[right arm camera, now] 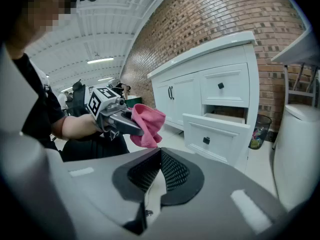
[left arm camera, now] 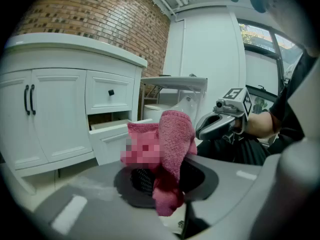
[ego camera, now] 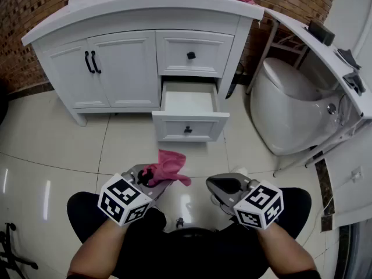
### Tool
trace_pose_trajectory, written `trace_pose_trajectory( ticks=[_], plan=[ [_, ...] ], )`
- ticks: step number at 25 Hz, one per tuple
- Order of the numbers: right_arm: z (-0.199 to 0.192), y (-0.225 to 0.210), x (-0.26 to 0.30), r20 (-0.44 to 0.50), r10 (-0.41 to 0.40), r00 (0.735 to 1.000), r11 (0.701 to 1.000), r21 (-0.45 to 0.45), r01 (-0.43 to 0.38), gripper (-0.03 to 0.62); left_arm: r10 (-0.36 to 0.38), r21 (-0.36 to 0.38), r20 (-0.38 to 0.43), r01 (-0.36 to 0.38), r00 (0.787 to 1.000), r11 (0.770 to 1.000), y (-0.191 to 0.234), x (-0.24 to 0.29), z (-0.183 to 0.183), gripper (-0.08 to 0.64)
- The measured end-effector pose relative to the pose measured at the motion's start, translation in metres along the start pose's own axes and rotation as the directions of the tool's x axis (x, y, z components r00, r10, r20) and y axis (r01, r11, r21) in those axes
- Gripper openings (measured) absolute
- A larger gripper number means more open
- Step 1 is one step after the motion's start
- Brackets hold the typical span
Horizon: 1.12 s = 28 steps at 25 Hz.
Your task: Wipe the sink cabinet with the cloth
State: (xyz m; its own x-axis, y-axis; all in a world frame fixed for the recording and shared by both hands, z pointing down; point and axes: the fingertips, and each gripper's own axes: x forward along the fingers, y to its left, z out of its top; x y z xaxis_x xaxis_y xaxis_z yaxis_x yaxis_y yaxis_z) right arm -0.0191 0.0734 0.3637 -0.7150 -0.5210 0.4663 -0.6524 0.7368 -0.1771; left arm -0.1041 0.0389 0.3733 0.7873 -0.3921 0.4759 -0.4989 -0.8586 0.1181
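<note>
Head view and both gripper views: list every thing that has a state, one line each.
lower drawer: pulled open
upper drawer: shut
cabinet doors: shut
cloth: bunched, clamped in the left gripper
left gripper: shut on the cloth
right gripper: jaws together, empty

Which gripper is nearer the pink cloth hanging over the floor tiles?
Left. The left gripper is shut on the pink cloth; the right gripper is beside it, empty, not touching.
</note>
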Motion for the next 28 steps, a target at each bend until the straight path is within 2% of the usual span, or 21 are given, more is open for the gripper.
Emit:
trace_pose_trajectory(
  ticks=[6, 10, 19, 23, 28],
  plan=[
    [0.059, 0.001, -0.007, 0.049, 0.008, 0.999, 0.996, -0.085, -0.003, 0.006, -0.001, 0.068, 0.001, 0.001, 1.0, 0.998, 0.005, 0.004, 0.046, 0.098],
    [0.085, -0.011, 0.0, 0.053, 0.017, 0.998, 0.995, -0.097, -0.012, 0.006, 0.013, 0.112, 0.004, -0.013, 1.0, 0.994, 0.026, 0.01, 0.079, 0.098],
    [0.121, -0.028, 0.042, 0.08, 0.134, 0.988, 0.991, -0.012, -0.134, 0.006, 0.075, 0.145, -0.029, -0.07, 0.997, 0.987, 0.116, 0.055, 0.131, 0.098],
    [0.115, -0.045, 0.064, 0.026, 0.165, 0.986, 0.985, 0.043, -0.165, 0.006, 0.072, 0.139, -0.056, -0.063, 0.996, 0.988, 0.156, 0.087, 0.141, 0.098],
    [0.116, -0.076, 0.09, -0.009, 0.183, 0.983, 0.98, 0.076, -0.182, 0.006, 0.041, 0.134, -0.097, -0.028, 0.994, 0.991, 0.186, 0.13, 0.143, 0.098]
  ],
)
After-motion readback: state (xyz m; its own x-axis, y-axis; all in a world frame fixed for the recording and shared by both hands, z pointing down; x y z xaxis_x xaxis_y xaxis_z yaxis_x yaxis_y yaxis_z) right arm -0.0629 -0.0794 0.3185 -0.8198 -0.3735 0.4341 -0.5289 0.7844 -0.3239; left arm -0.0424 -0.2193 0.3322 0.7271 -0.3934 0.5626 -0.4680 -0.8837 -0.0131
